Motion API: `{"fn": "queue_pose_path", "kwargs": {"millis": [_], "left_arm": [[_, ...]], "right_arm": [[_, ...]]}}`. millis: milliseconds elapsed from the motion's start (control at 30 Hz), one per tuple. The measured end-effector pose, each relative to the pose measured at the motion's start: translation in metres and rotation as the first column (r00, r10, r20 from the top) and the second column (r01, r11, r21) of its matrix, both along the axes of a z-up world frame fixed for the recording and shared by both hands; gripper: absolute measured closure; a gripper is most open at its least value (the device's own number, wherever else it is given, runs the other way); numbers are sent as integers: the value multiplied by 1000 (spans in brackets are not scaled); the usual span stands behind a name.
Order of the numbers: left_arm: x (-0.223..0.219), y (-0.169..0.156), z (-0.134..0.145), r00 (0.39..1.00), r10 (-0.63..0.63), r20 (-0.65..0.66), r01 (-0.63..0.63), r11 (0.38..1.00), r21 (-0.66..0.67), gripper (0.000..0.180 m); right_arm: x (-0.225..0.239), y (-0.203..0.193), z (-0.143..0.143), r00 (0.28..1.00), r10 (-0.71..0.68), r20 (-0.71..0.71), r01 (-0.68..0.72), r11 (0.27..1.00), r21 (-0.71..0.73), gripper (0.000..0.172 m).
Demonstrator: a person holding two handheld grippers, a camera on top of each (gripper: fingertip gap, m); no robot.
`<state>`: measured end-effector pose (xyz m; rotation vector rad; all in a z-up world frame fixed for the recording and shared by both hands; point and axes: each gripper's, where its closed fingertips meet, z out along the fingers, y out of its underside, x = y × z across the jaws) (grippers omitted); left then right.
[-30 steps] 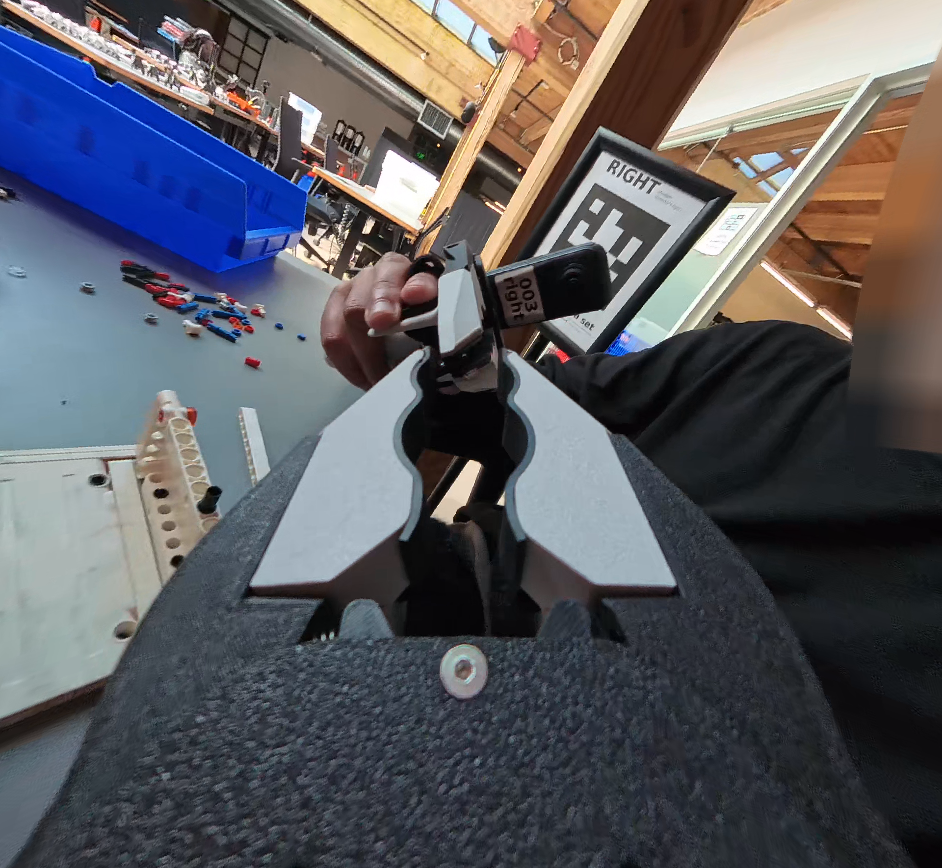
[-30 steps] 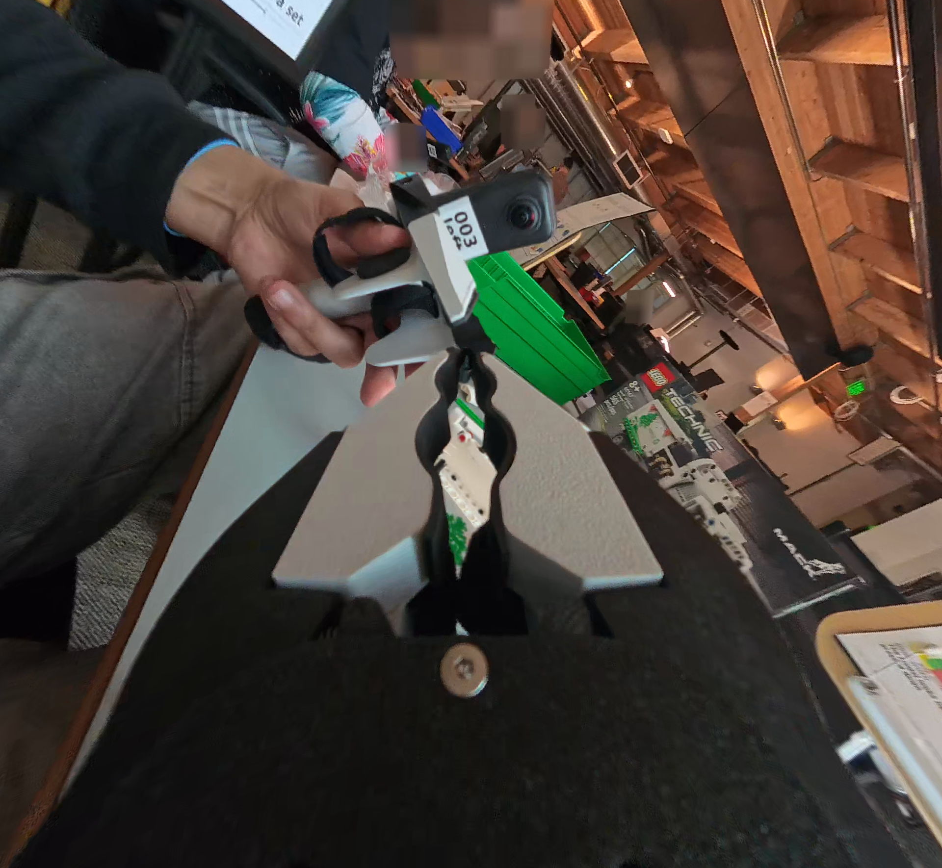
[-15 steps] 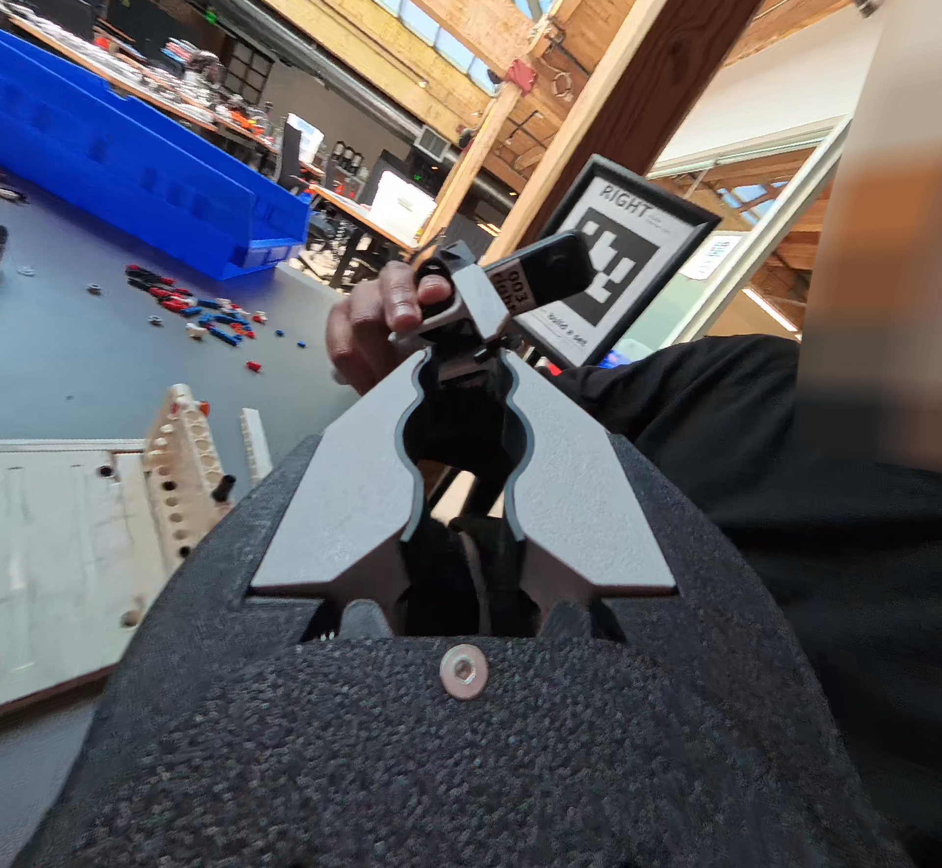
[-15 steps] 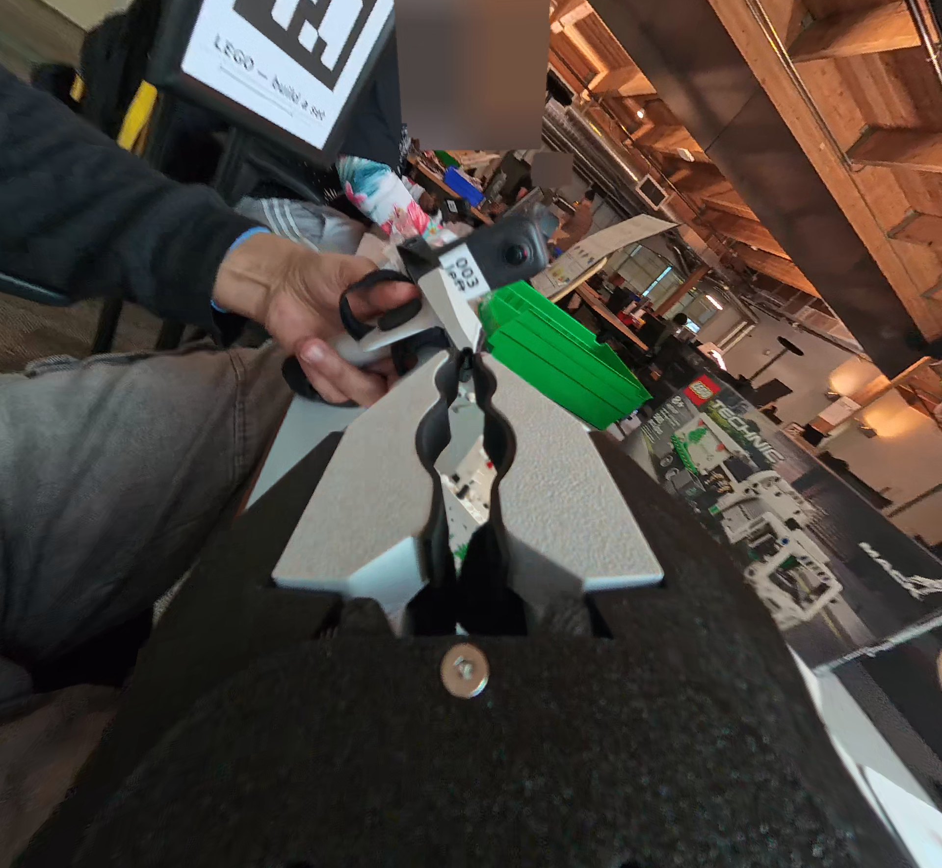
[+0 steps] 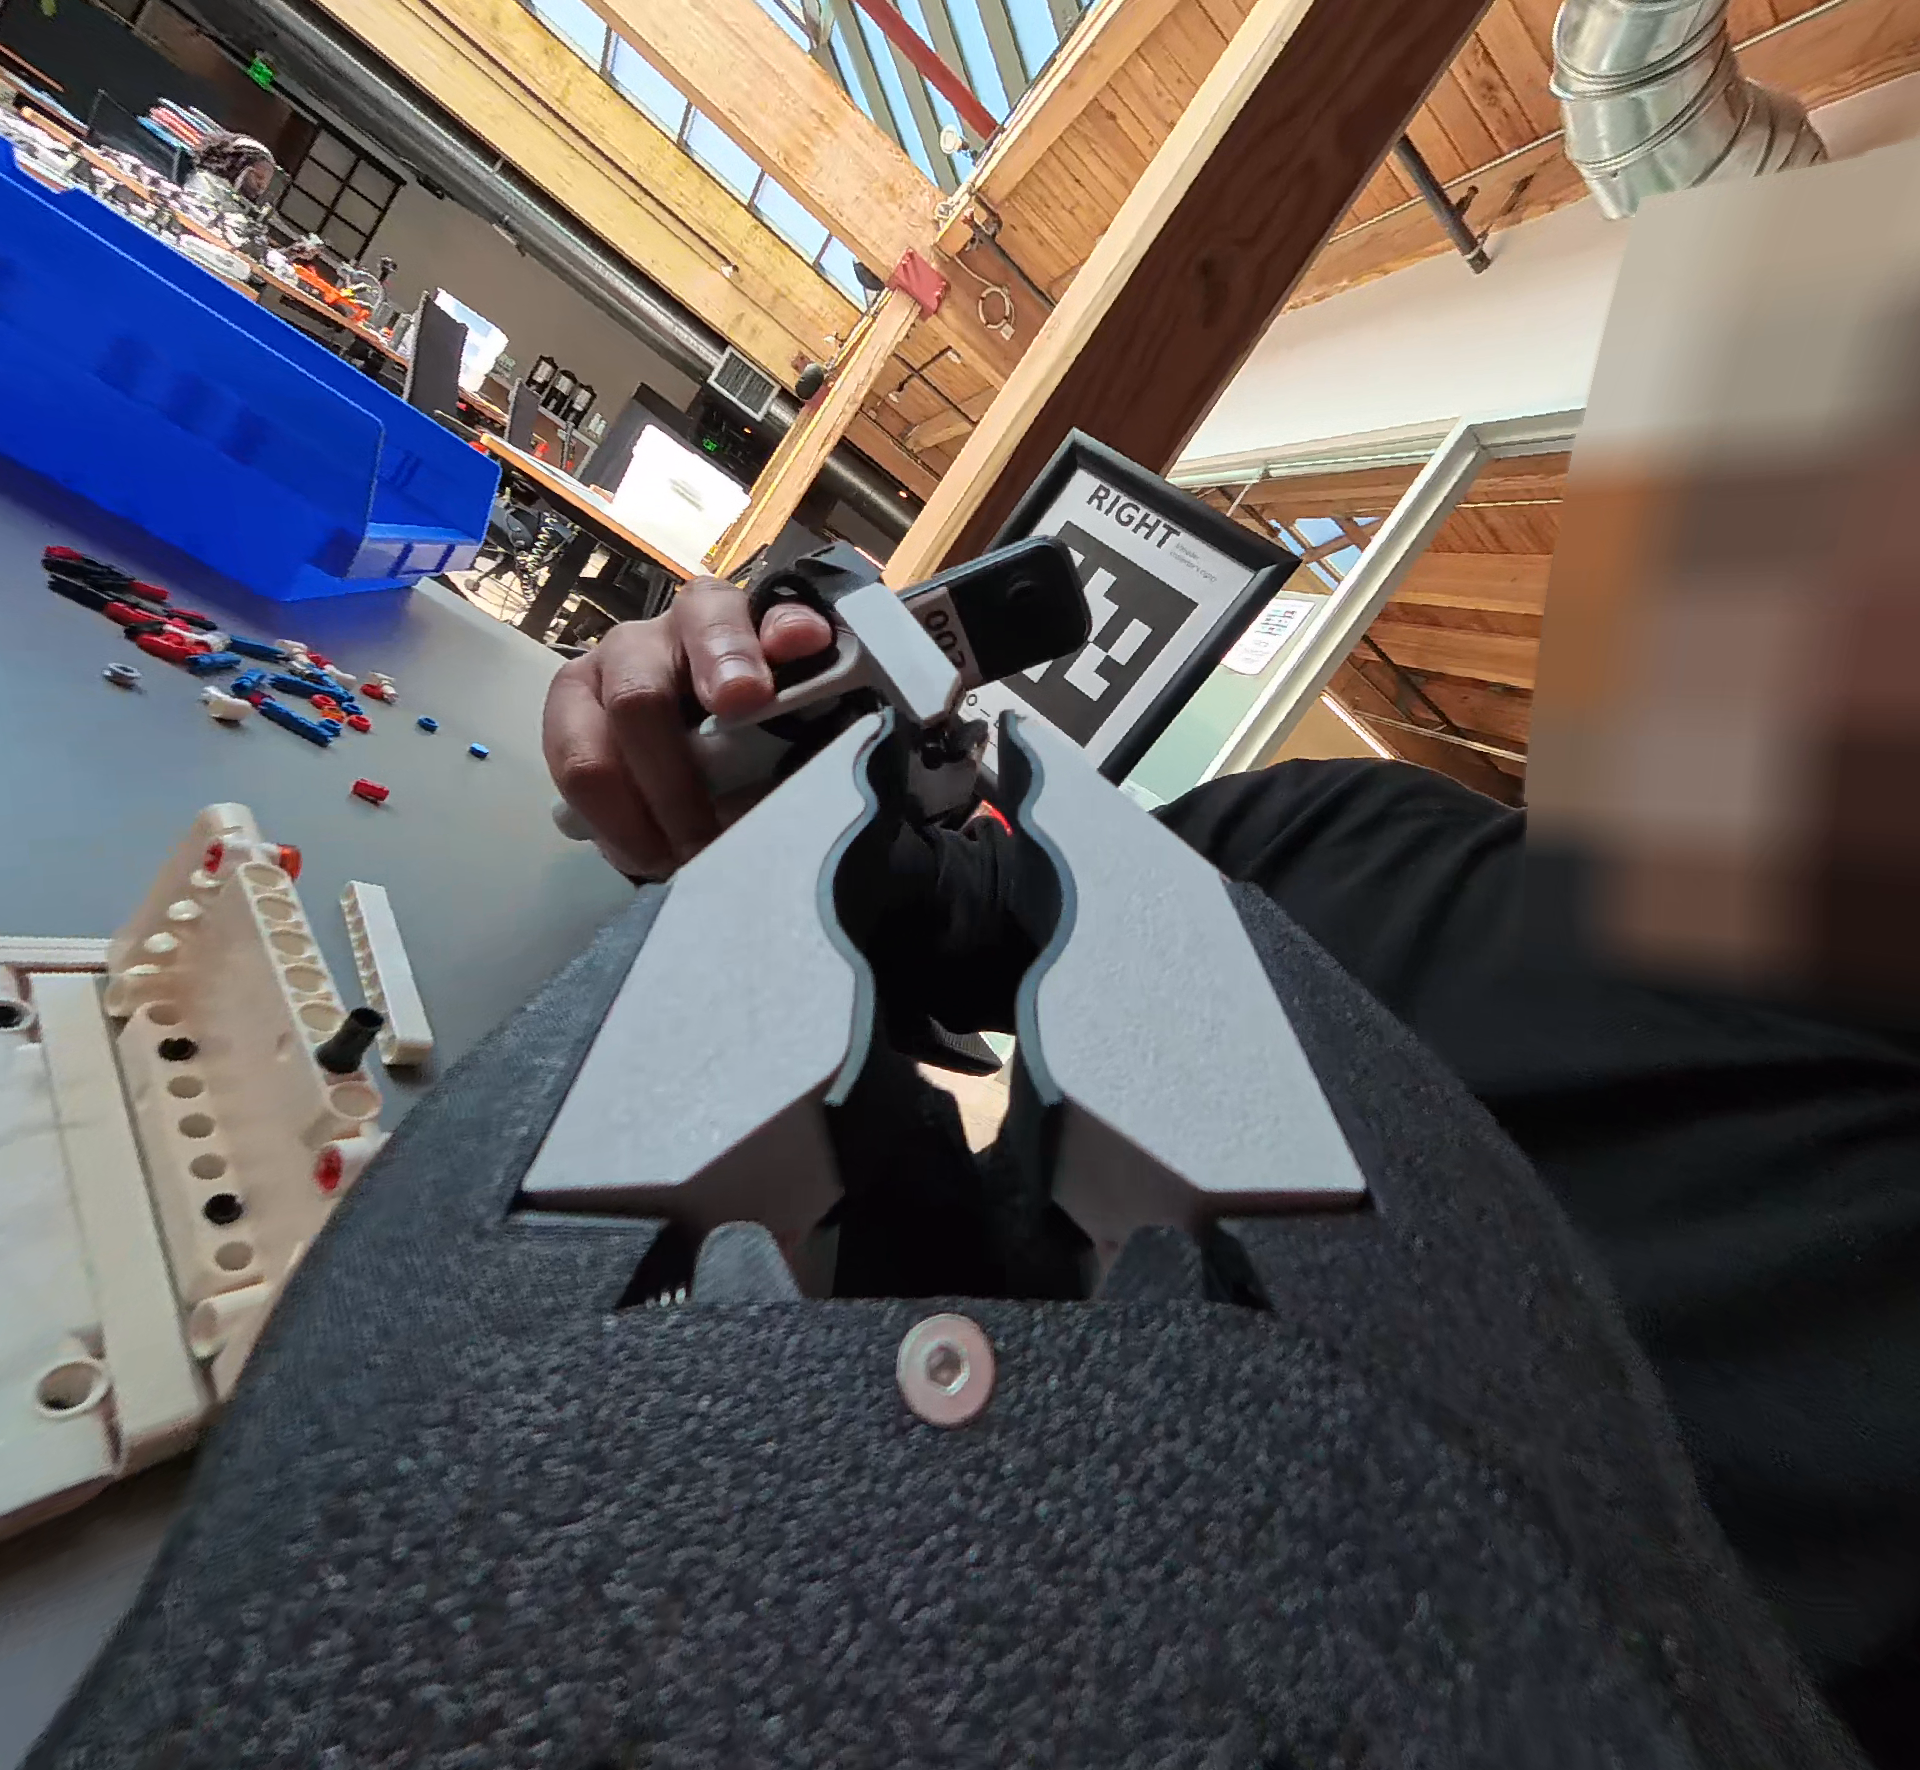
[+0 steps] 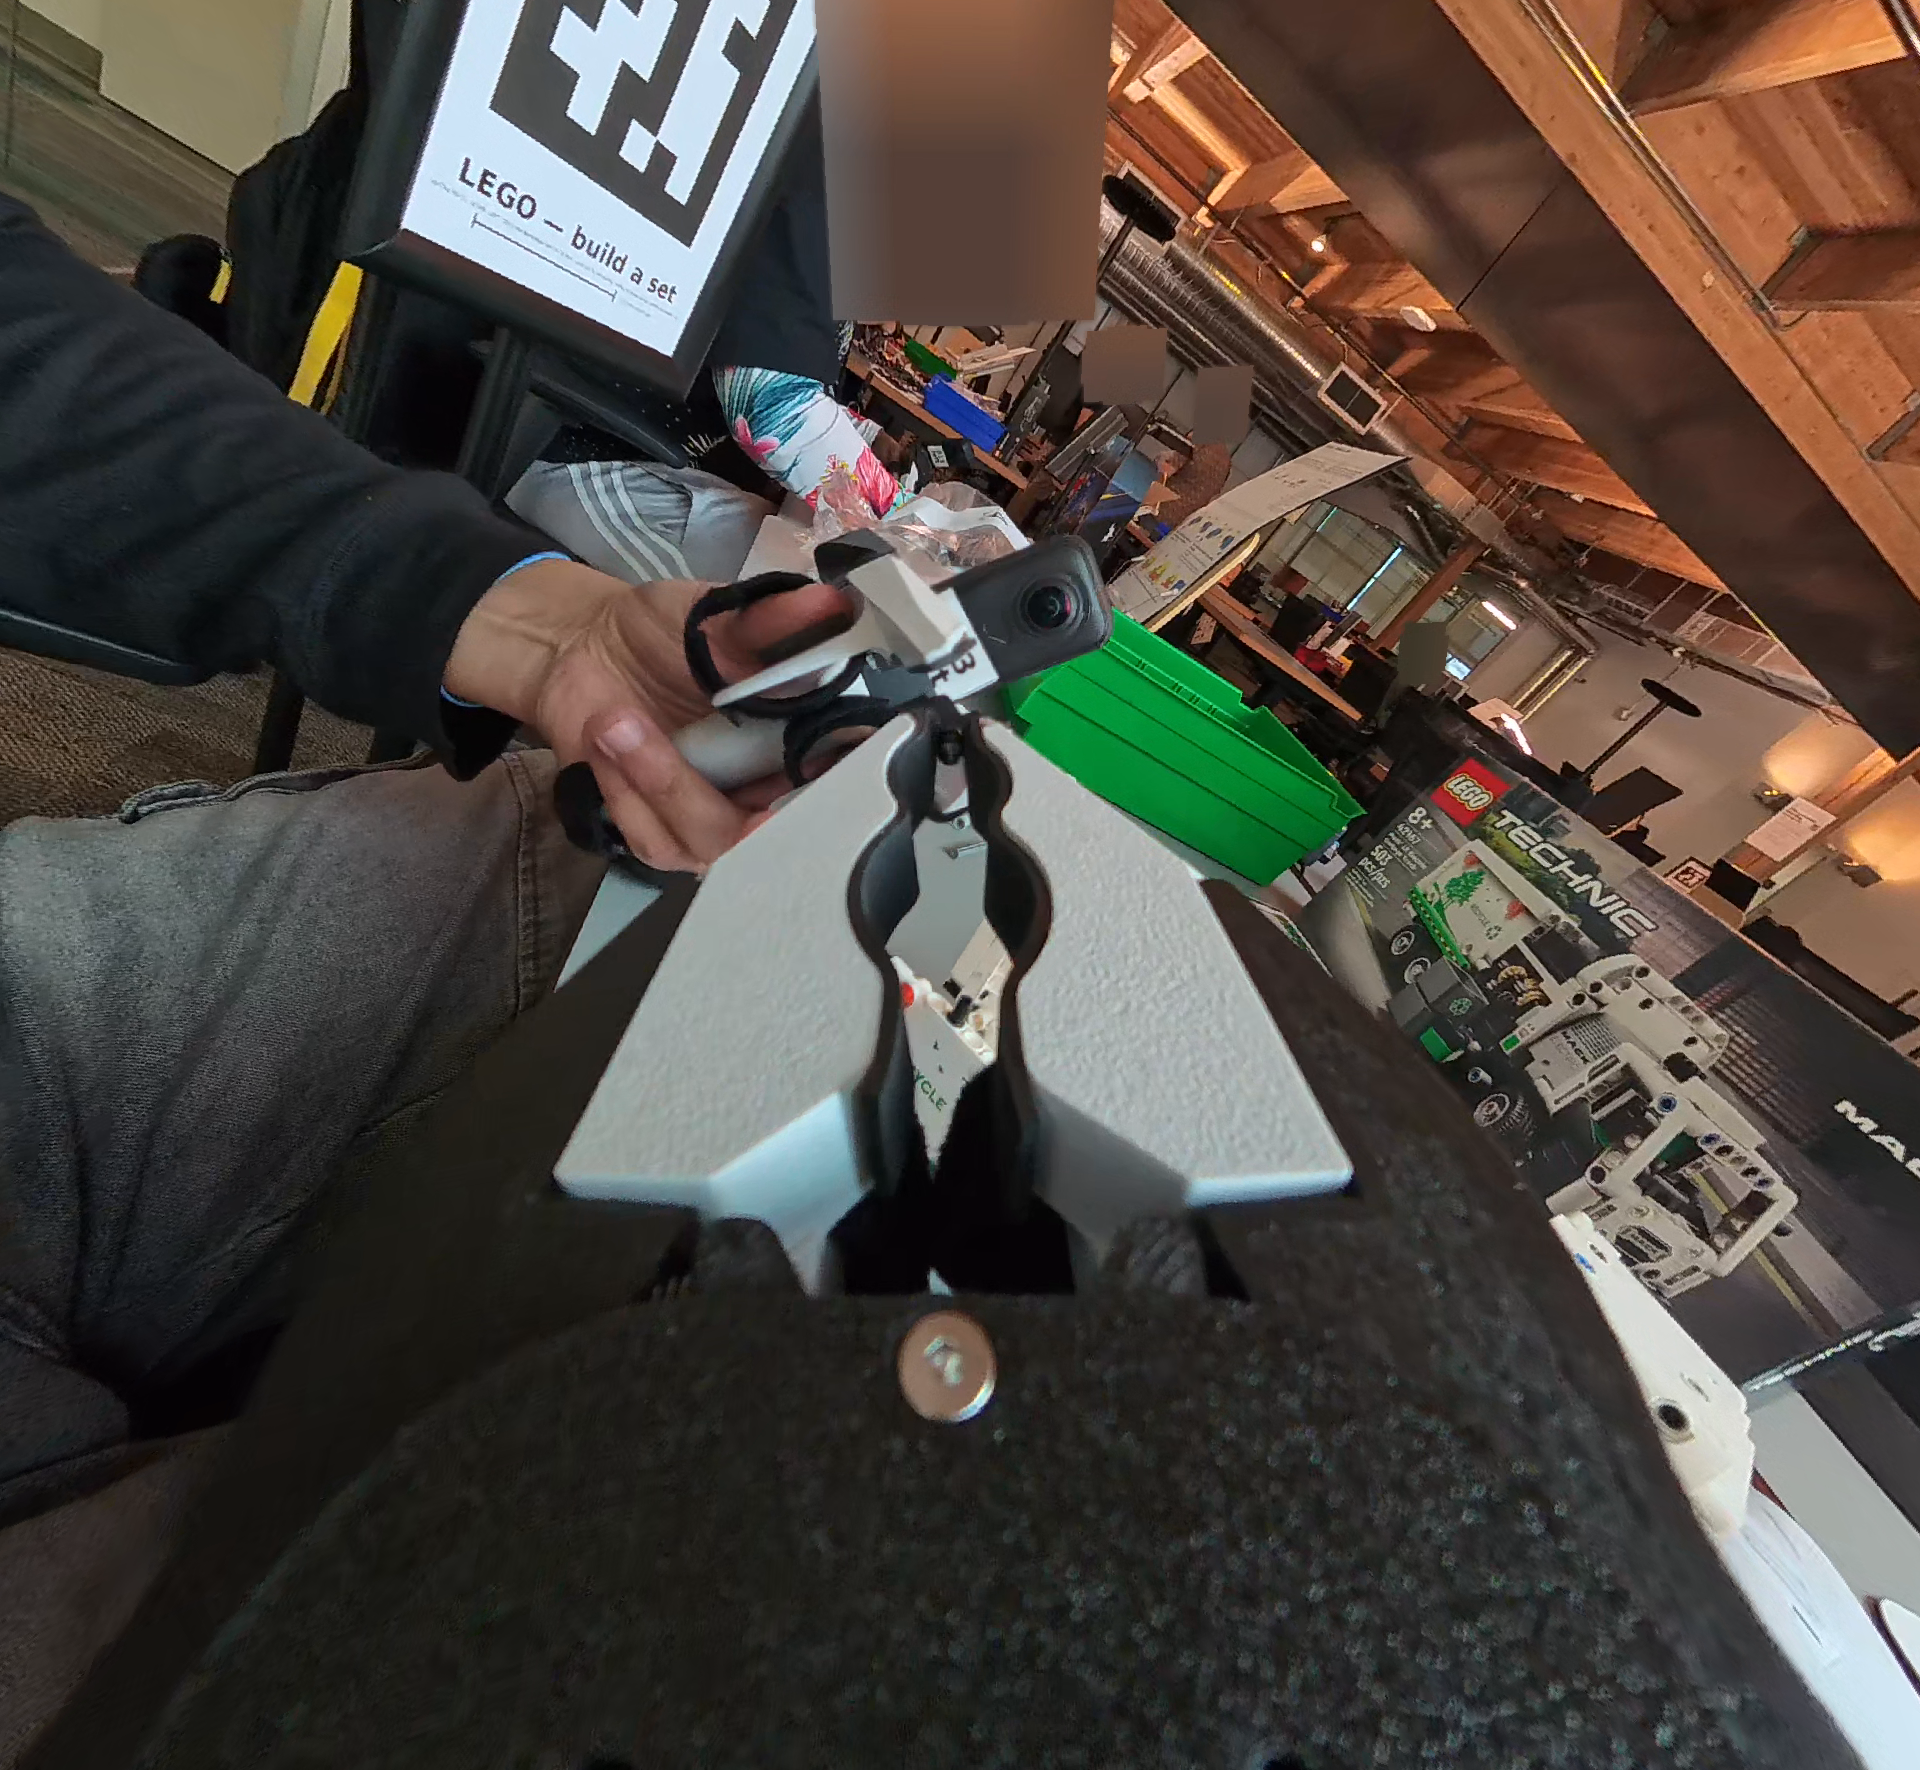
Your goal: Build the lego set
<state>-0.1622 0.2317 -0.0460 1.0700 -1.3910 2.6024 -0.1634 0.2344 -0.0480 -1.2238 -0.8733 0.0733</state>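
Narrower than a moment ago, the left gripper has its tips apart around the nose of the right gripper, which looks pinched on a small dark piece. Both meet above the grey table. A white beam assembly and loose red and blue pieces lie beyond.

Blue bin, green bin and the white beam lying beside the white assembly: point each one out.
Blue bin [image 5: 208,432], left wrist view, on its long side wall.
Green bin [image 6: 1174,764], right wrist view, on its near side wall.
White beam [image 5: 387,972], left wrist view, on the middle of its length.
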Motion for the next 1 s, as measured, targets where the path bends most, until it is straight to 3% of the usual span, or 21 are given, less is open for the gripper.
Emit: {"fn": "queue_pose_path", "kwargs": {"millis": [133,467,700,1000], "left_arm": [[8,4,-9,997,70,-32,-67,995,69,166],[6,0,-14,995,98,-35,-91,983,161,178],[5,1,-16,995,87,-49,-78,984,161,172],[10,6,-20,988,144,-61,-130,972,195,178]], "right_arm": [[0,2,-1,1000,-15,11,15,1000,5,168],[4,6,-8,996,-56,66,55,998,11,168],[3,7,-14,990,-73,118,72,997,14,168],[5,11,-17,984,-104,147,101,994,29,168]]}}
